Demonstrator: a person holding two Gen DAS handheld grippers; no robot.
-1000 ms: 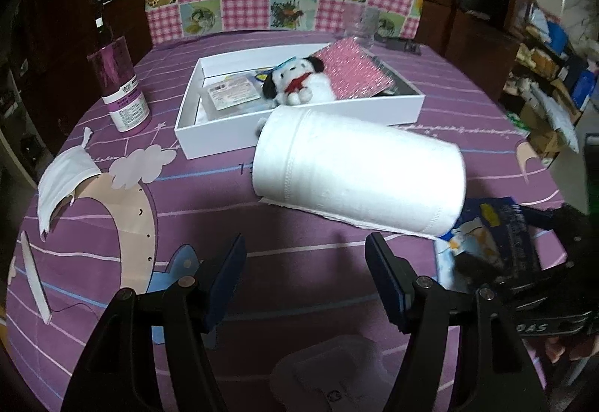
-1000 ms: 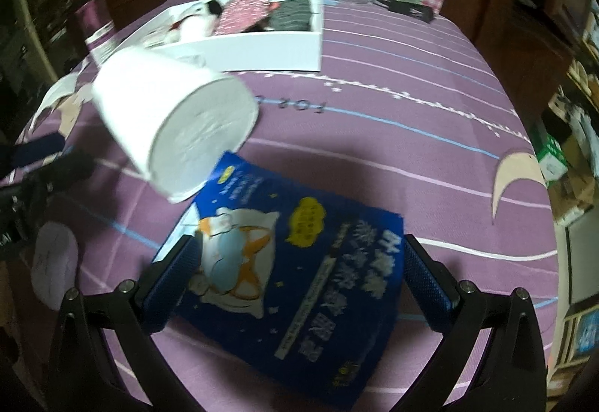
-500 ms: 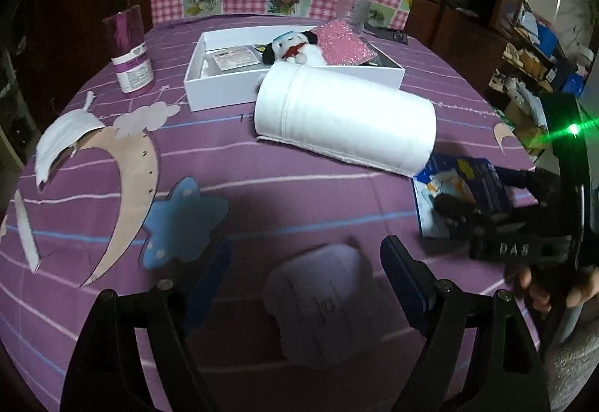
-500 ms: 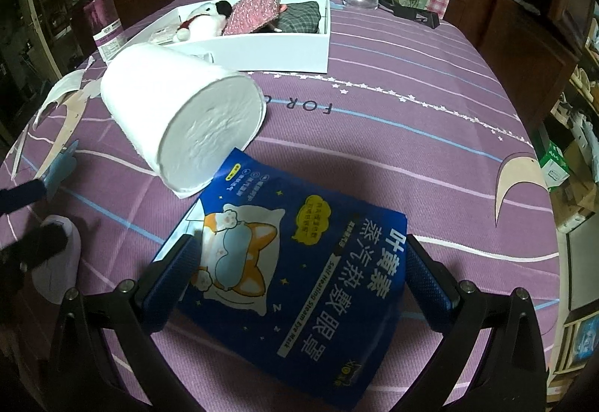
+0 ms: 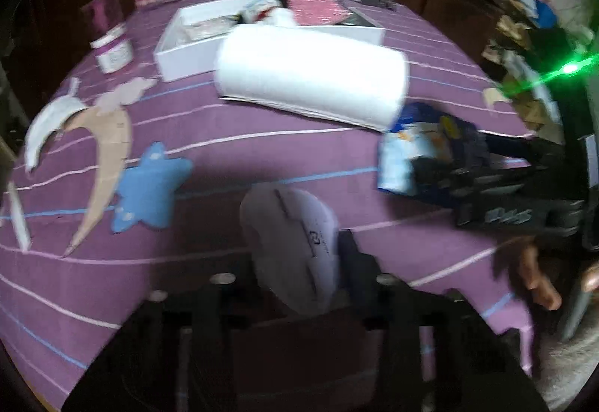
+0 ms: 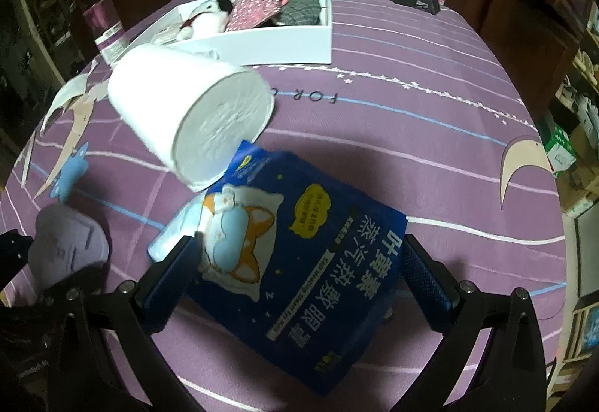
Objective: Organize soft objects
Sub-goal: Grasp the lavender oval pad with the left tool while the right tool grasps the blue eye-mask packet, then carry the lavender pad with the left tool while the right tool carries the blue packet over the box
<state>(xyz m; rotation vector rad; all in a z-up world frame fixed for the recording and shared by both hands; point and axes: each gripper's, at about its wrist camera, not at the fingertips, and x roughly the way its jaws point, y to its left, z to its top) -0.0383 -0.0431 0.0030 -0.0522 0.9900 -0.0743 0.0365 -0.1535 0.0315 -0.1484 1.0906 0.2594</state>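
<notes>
Paper roll (image 6: 191,120) lies across mid-surface, blocking the white box (image 6: 277,45); bare purple surface (image 6: 430,135) on its right gives open passage.

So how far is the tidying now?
Done: the plush dog and some cloth items lie in the white box. In hand: the left claw has just been closing on a pale pad. Left: the paper roll, blue pouch and blue star remain on the table.
</notes>
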